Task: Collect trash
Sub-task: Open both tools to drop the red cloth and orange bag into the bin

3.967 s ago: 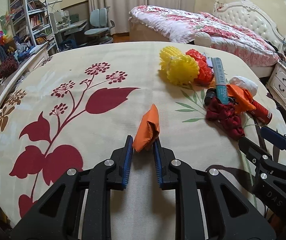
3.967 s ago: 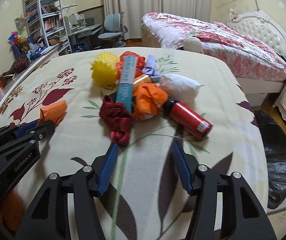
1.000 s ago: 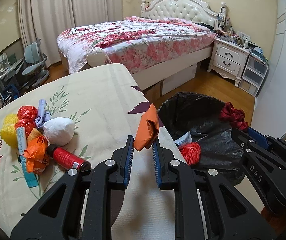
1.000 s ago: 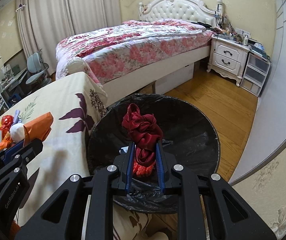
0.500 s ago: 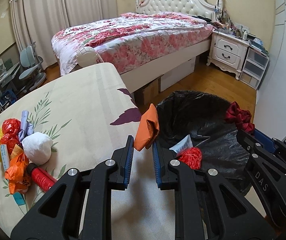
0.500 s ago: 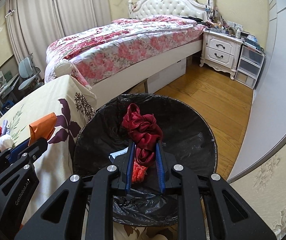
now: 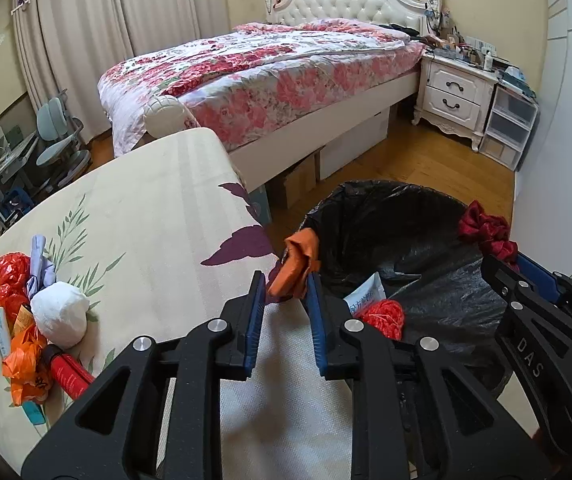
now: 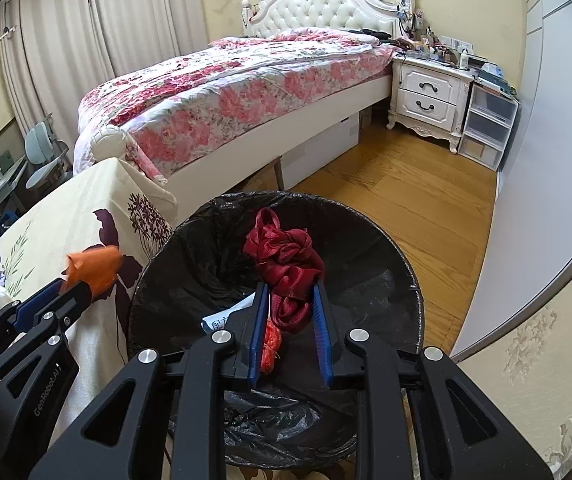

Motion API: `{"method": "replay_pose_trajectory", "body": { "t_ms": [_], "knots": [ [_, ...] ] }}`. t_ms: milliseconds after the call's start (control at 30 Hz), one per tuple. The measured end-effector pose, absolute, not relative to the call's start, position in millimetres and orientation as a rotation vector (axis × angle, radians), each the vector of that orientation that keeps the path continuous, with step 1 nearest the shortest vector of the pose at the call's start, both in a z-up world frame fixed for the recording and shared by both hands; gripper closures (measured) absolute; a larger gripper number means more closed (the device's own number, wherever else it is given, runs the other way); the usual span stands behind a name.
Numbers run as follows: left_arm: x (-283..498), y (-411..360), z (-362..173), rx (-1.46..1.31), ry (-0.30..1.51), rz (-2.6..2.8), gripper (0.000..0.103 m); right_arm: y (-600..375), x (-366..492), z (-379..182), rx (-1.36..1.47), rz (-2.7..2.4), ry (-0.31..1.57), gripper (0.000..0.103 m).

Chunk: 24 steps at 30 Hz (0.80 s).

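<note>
Two claws at bin [image 8: 390, 264]: right claw [image 8: 290, 312] parting around red cloth [image 8: 286, 260] for drop; left claw [image 7: 283, 296] loosening on orange wad [image 7: 296, 262] at rim.

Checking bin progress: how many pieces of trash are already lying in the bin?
2 visible: a red mesh ball and a white printed packet, both on the near side of the black-lined bin. More may be hidden behind the grippers or in the liner folds.
</note>
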<state>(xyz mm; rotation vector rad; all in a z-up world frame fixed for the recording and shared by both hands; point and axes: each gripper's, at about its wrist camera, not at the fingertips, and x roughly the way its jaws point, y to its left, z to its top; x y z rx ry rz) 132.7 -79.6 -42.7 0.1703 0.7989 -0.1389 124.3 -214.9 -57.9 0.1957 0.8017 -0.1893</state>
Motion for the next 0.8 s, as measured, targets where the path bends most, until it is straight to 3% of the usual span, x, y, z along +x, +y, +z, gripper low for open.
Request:
{"method": "replay_pose_trajectory", "body": {
  "t_ms": [67, 467, 800],
  "knots": [
    [132.4, -80.7, -41.4, 0.173, 0.79, -0.138, 0.06, -216.0, 124.7, -57.7, 0.199, -0.2, 0.799, 0.067],
    [127.9, -78.4, -34.4, 0.167, 0.769, -0.127, 0.029, -222.3, 117.5, -49.7, 0.192, -0.249, 0.767, 0.05],
    [113.2, -51.7, -28.2, 0.123, 0.779, -0.08, 0.021, -214.0, 109.0, -44.5, 0.175, -0.239, 0.756, 0.043]
  ]
}}
